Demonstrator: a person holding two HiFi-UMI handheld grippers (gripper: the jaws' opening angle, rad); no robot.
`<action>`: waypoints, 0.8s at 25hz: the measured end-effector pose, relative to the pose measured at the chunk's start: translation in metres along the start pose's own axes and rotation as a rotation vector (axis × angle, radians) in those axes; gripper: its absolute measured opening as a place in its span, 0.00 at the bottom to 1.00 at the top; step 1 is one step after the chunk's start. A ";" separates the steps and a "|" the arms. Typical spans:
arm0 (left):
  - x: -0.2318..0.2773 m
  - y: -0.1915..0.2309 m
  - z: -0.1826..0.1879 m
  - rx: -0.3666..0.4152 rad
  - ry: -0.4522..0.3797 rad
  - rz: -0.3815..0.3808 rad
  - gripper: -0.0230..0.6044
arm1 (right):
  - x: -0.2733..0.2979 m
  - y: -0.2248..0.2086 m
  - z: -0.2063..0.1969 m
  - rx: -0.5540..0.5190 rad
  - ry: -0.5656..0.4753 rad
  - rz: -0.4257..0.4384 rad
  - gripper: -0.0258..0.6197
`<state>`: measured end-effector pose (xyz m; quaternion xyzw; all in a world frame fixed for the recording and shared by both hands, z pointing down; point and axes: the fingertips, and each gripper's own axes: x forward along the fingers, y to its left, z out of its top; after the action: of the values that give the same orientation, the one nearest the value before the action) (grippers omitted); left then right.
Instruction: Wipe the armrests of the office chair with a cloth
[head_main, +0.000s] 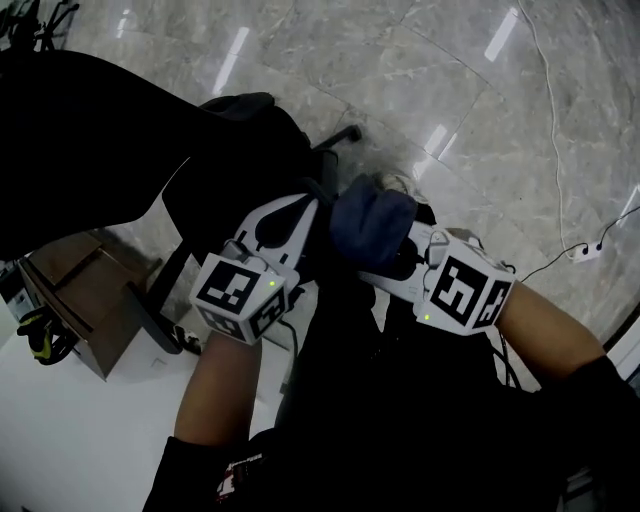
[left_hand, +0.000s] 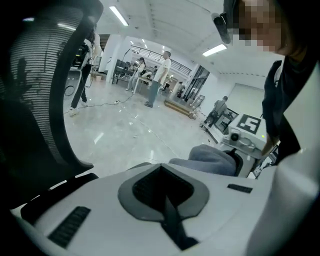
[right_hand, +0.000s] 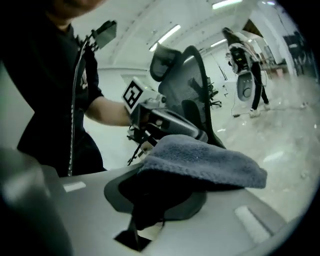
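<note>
A blue-grey cloth (head_main: 371, 224) sits bunched in my right gripper (head_main: 402, 262), which is shut on it; in the right gripper view the cloth (right_hand: 202, 160) drapes over the jaws of the right gripper (right_hand: 146, 176). My left gripper (head_main: 308, 207) is beside it, tip against the black office chair (head_main: 235, 150), jaws shut with nothing seen between them. In the left gripper view the left gripper (left_hand: 161, 169) points past the chair's mesh back (left_hand: 35, 105), with the cloth (left_hand: 212, 159) to the right. The armrest itself is lost in the dark.
A cardboard box (head_main: 85, 300) and a white surface (head_main: 80, 430) lie at lower left. A power strip (head_main: 585, 252) with cables rests on the marble floor at right. People (left_hand: 161, 75) stand far off in the hall.
</note>
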<state>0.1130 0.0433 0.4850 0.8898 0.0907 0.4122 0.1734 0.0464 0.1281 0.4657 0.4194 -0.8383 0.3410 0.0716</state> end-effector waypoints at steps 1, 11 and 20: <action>0.000 -0.001 -0.001 0.004 0.002 -0.007 0.03 | 0.001 0.009 -0.006 -0.051 0.042 -0.024 0.15; 0.002 -0.004 0.004 0.020 0.017 -0.020 0.03 | -0.039 -0.059 -0.047 0.432 -0.211 -0.063 0.15; 0.011 0.008 0.016 0.026 -0.021 0.005 0.03 | 0.088 -0.181 -0.049 0.932 -0.347 0.334 0.15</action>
<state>0.1320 0.0359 0.4861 0.8966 0.0918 0.4019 0.1616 0.1188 0.0261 0.6309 0.3175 -0.6525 0.6102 -0.3181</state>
